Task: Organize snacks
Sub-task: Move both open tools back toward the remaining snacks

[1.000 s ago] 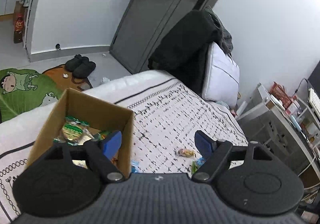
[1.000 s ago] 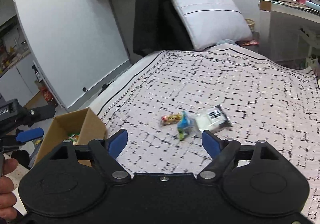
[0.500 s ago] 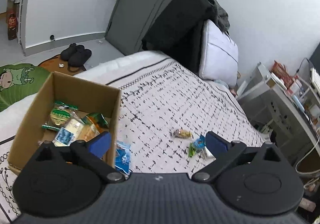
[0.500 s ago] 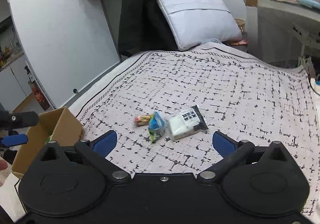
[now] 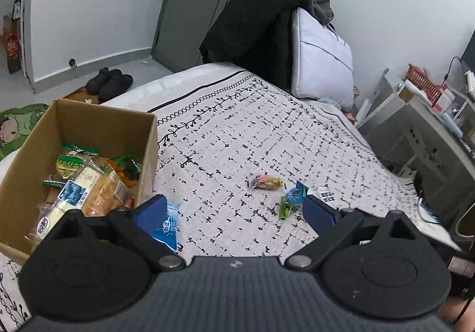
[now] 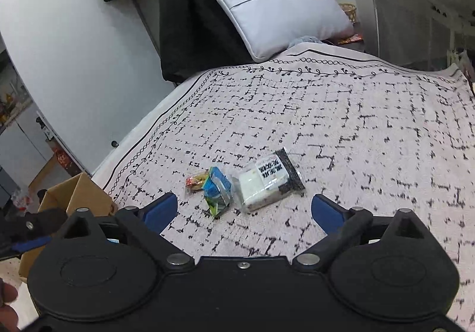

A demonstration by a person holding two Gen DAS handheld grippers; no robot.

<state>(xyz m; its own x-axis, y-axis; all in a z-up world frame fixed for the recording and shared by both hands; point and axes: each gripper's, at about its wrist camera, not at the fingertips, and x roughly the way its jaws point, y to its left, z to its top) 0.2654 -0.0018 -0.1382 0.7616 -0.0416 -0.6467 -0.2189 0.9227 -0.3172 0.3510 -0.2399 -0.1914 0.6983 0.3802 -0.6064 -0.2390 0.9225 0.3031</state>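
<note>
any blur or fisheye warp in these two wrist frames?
Left wrist: sharp; strong fisheye, the grey door and wall edges bow, corners vignette black. Right wrist: motion smear on the bedspread print toward the right edge, snacks near centre stay readable. Lighting flat and even, no glare.

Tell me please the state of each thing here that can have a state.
Cardboard box: open, partly filled with snacks.
Left gripper: open, closing slightly, holds nothing.
Right gripper: open, closing slightly, holds nothing.
White cake packet: sealed, lying on the bed.
Blue packet: lying beside the box.
</note>
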